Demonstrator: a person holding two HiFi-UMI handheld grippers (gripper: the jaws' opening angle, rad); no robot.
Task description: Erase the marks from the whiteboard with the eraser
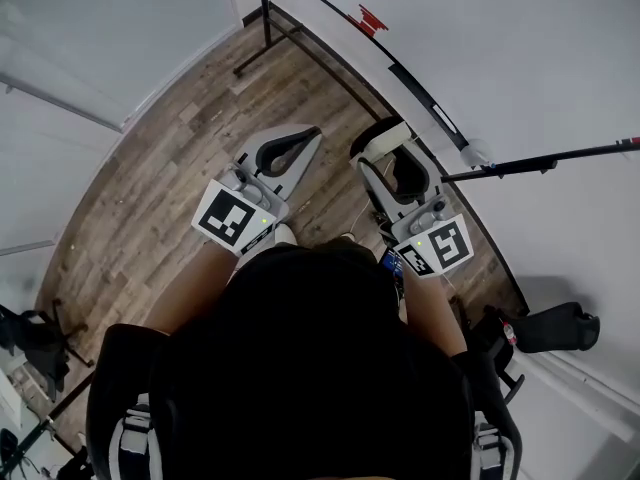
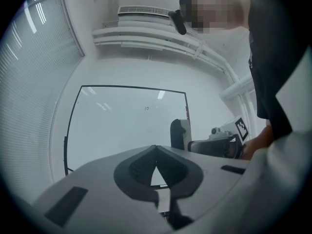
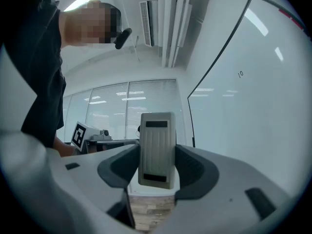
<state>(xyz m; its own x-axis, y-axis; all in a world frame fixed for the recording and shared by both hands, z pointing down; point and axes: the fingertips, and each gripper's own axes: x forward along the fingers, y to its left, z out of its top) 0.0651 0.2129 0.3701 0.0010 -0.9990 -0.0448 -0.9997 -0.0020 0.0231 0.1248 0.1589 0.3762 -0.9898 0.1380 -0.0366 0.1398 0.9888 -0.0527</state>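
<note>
My right gripper [image 1: 388, 150] [image 3: 156, 152] is shut on the grey-white eraser [image 1: 390, 136] [image 3: 156, 147], which stands upright between its pads. The whiteboard [image 1: 520, 58] [image 3: 258, 96] rises just right of it, a short way off. A small handwritten mark [image 3: 240, 74] [image 2: 146, 108] shows high on the board. My left gripper [image 1: 305, 136] [image 2: 156, 149] is shut, its tips meeting on nothing. In the left gripper view the eraser [image 2: 179, 133] and the whiteboard [image 2: 122, 126] lie ahead.
Wood-plank floor [image 1: 180, 168] lies below. The board's black stand leg [image 1: 265, 13] and tray rail with a red item [image 1: 368, 18] are at the top. A black pole [image 1: 545, 161] crosses right, a dark object [image 1: 555, 326] sits lower right, a tripod [image 1: 40, 343] lower left.
</note>
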